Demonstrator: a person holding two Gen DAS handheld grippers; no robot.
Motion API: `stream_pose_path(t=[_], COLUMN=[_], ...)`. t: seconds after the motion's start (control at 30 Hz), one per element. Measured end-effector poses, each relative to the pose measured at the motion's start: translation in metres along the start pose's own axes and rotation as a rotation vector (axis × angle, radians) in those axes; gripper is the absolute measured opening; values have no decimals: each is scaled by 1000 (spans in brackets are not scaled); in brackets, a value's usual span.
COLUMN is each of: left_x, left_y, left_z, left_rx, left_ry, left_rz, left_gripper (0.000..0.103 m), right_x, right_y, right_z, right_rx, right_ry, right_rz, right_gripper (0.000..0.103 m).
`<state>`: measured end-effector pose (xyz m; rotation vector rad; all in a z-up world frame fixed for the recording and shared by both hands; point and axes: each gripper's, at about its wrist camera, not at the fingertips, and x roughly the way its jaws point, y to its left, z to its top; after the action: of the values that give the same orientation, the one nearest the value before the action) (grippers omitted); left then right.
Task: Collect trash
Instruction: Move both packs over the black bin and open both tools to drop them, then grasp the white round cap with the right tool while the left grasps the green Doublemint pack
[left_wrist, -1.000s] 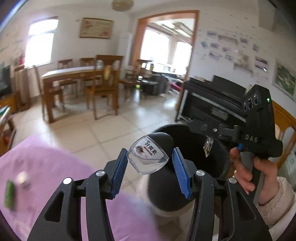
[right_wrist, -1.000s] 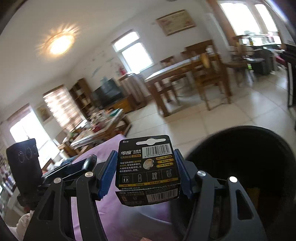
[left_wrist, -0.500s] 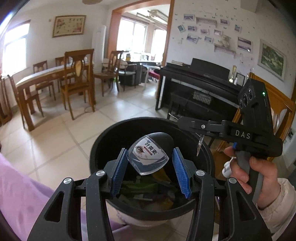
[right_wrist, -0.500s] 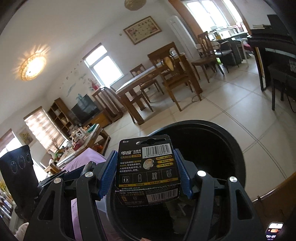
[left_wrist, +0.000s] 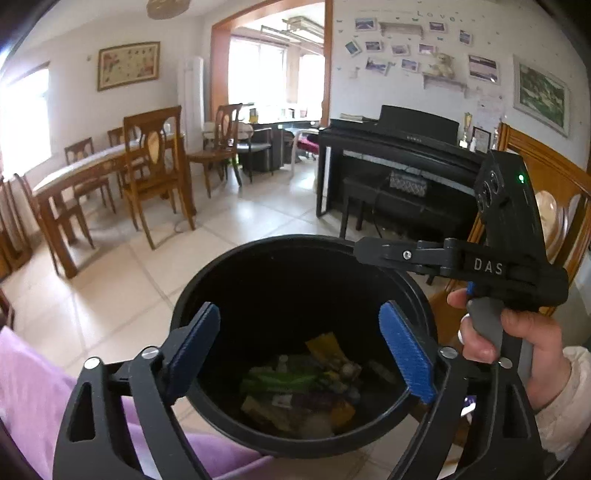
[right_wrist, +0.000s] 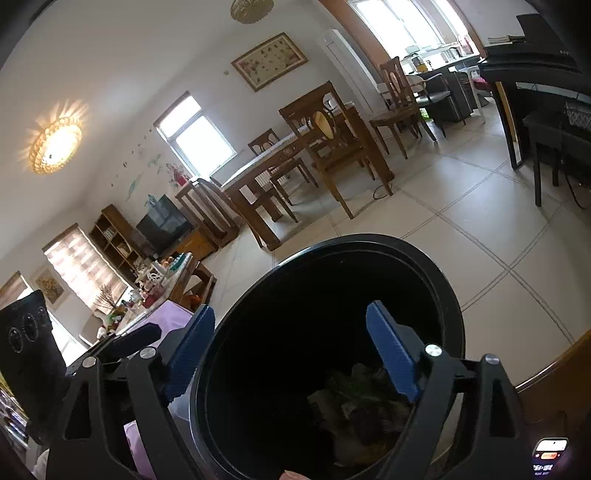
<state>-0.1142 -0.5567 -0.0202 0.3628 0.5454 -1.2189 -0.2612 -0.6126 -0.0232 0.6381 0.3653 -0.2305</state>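
The room was a tiled living and dining space, with a wooden dining table (left_wrist: 92, 166) and chairs by the window, a black upright piano (left_wrist: 399, 162) against the photo-hung wall, and a lit ceiling lamp (right_wrist: 55, 146) in the right wrist view. A purple cloth (left_wrist: 33, 391) covered the surface nearest us, at the lower left of the left wrist view.

We held both tools over a black trash bin (left_wrist: 207, 284) that stood on the floor just beside the cloth. Our left gripper (left_wrist: 301, 347) was spread wide, its blue pads (left_wrist: 406, 354) apart with nothing between them, and it pointed down into the bin's mouth. Our right gripper (right_wrist: 291, 354) was likewise spread and held nothing; in its own view one blue pad sat outside the bin's rim and the other over the opening. In the left wrist view we saw that same tool from the side, reaching over the bin's far right rim, gripped by our right hand (left_wrist: 517, 343).

The trash (left_wrist: 299, 387) lay at the bottom of the bin: a mixed heap of wrappers and packets, with green, yellow and dark purple pieces, too blurred for us to name singly.
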Motion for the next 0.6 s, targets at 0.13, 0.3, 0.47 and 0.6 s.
stream_pose_path(t=[0.13,0.3,0.47,0.6], left_x=[-13,-42,-91,-141], left_y=[6,32,110,183], left_z=[-3,-17,-44,-77], left_rx=[-10,-26,-152,-289], left_ry=[-7,-9,16,21], left_rz=[21,91,214,316], left_gripper=[94,95,95,95], right_x=[1,9,26,50], right_y=[5,12,48,93], right_z=[-3,-5,-15,-30], right_rx=[-9,-32,-100,-171], right_ry=[5,32,84,142], right_rz=[4,13,40,89], right_gripper=[88,88,88,88])
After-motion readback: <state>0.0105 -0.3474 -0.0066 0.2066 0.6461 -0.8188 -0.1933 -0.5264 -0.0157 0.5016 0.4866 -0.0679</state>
